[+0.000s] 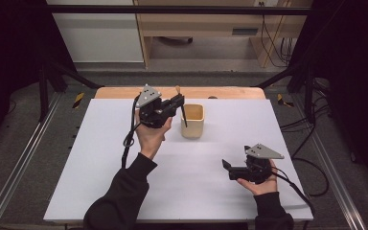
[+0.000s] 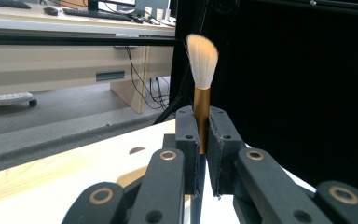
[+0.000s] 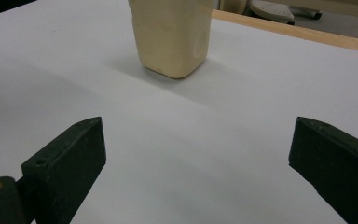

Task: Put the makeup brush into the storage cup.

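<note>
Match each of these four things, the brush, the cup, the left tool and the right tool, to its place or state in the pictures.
Things:
1. brush
2. cup
3. left tool
4. right tool

Places or states:
A. open, jaws wide apart above the white sheet
B. stands on the sheet, nothing gripping it
C. shut on a gold ferrule
D. held bristles up between two black jaws

Pairs: 1-D, 2-B, 3-C, 4-A
</note>
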Motion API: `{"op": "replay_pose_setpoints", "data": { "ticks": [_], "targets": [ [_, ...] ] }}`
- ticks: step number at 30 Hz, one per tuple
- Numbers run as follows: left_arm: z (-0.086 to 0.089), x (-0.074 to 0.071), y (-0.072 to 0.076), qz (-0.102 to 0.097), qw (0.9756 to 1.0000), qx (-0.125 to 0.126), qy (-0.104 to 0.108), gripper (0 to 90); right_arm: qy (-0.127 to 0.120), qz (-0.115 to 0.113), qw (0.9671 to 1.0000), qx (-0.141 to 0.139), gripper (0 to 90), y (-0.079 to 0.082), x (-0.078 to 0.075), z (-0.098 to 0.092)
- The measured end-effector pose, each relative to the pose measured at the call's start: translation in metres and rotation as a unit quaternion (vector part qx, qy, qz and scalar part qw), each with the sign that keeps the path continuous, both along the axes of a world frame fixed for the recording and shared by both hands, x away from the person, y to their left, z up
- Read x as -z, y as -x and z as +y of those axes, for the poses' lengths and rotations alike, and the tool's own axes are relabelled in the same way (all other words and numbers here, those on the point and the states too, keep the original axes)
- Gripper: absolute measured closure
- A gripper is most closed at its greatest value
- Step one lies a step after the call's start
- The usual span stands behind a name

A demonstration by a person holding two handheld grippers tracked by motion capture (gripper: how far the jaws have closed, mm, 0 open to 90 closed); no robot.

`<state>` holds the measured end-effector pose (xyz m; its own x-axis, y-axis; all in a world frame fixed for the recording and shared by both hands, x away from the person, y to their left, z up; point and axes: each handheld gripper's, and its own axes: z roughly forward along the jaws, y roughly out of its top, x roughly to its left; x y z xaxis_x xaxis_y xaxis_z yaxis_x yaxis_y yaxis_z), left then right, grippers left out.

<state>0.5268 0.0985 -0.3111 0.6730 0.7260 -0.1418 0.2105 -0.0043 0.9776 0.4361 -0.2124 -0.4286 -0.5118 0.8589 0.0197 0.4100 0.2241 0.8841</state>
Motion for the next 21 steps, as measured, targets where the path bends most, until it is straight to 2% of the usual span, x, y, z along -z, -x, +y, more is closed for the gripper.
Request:
{"op": "replay_pose_setpoints", "data": {
  "ticks": [10, 21],
  "targets": [
    [-0.005, -0.003, -0.022, -0.005, 0.9999, -0.011, 0.005, 83.4, 0.001, 0.000, 1.0000, 0.000, 4.4, -0.001, 0.000, -0.001],
    [-0.006, 0.008, -0.040, 0.000, 0.9996, -0.025, 0.009, 83.4, 0.006, 0.001, 1.0000, 0.000, 4.4, -0.002, 0.001, 0.001]
  ]
}}
